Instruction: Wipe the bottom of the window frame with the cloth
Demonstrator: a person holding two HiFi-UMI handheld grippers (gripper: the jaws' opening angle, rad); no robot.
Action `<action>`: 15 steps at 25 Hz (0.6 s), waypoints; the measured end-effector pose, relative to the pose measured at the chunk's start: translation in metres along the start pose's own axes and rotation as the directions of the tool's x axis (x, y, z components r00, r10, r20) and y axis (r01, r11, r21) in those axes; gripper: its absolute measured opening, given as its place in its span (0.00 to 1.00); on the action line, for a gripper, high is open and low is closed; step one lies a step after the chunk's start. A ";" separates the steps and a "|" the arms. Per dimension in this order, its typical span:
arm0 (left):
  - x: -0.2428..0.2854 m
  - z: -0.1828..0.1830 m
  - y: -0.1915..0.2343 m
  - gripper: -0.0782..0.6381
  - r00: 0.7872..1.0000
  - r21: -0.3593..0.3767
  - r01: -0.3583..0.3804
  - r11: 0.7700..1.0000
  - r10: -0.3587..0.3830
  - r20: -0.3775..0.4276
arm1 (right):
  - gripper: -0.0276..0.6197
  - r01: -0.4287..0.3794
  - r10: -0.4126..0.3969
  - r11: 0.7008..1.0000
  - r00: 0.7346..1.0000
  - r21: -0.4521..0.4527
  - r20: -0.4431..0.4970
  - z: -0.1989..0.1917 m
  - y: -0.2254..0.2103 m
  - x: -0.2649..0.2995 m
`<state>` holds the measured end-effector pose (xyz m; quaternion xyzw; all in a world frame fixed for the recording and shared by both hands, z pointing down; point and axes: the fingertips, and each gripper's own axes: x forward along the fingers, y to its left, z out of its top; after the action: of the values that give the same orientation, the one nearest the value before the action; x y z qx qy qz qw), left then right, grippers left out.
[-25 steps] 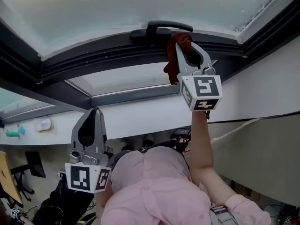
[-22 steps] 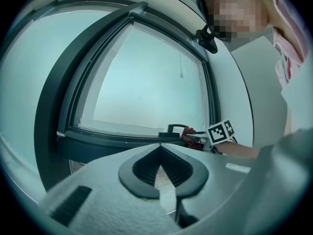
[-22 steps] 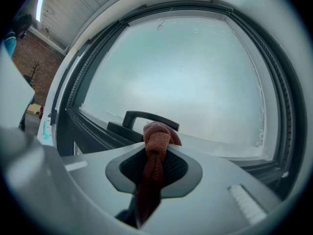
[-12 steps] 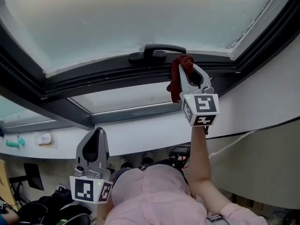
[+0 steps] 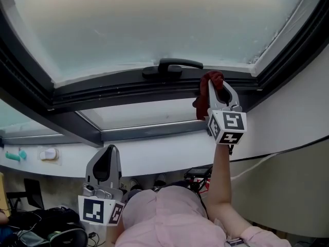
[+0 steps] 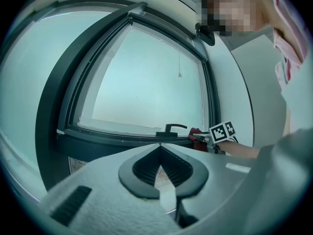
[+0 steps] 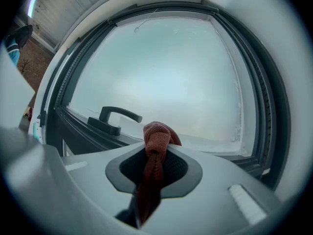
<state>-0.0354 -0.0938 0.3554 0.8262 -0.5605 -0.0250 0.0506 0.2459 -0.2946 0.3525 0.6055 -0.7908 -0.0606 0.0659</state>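
Note:
My right gripper (image 5: 215,80) is shut on a dark red cloth (image 5: 211,80), pressing it against the dark bottom rail of the window frame (image 5: 128,89), just right of the black window handle (image 5: 172,67). In the right gripper view the cloth (image 7: 155,140) bunches out past the jaws, with the handle (image 7: 115,117) to its left. My left gripper (image 5: 107,160) hangs low and away from the window, shut with nothing in it. From the left gripper view, the red cloth (image 6: 197,132) and the handle (image 6: 172,129) sit far off on the rail.
Frosted glass (image 5: 154,24) fills the sash above the rail. A white sill (image 5: 154,148) runs below the frame, with a white wall (image 5: 293,112) on the right. A person in a pink shirt (image 5: 169,220) stands below, and dark clutter (image 5: 41,230) lies on the floor.
My right gripper has slid the cloth to the right along the bottom rail, away from the handle. The left gripper has stayed low and shut.

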 end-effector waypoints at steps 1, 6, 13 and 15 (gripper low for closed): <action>0.000 0.000 -0.001 0.10 1.000 0.001 -0.002 1.000 0.002 0.001 | 0.14 0.004 -0.004 1.000 1.000 0.002 0.001 0.000 -0.004 -0.001; 0.001 0.002 -0.006 0.10 1.000 0.004 -0.017 1.000 0.017 0.009 | 0.14 0.013 -0.013 1.000 1.000 0.005 0.005 -0.002 -0.018 -0.003; 0.004 -0.002 -0.016 0.10 1.000 -0.002 -0.026 1.000 0.026 0.009 | 0.14 0.041 -0.041 0.999 0.999 0.007 0.001 -0.007 -0.047 -0.007; 0.006 -0.003 -0.019 0.10 1.000 -0.003 -0.027 1.000 0.027 0.009 | 0.14 0.054 -0.054 0.998 0.999 0.007 -0.001 -0.010 -0.057 -0.008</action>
<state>-0.0150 -0.0917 0.3568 0.8184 -0.5717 -0.0289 0.0493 0.3041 -0.3015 0.3518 0.6270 -0.7743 -0.0592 0.0623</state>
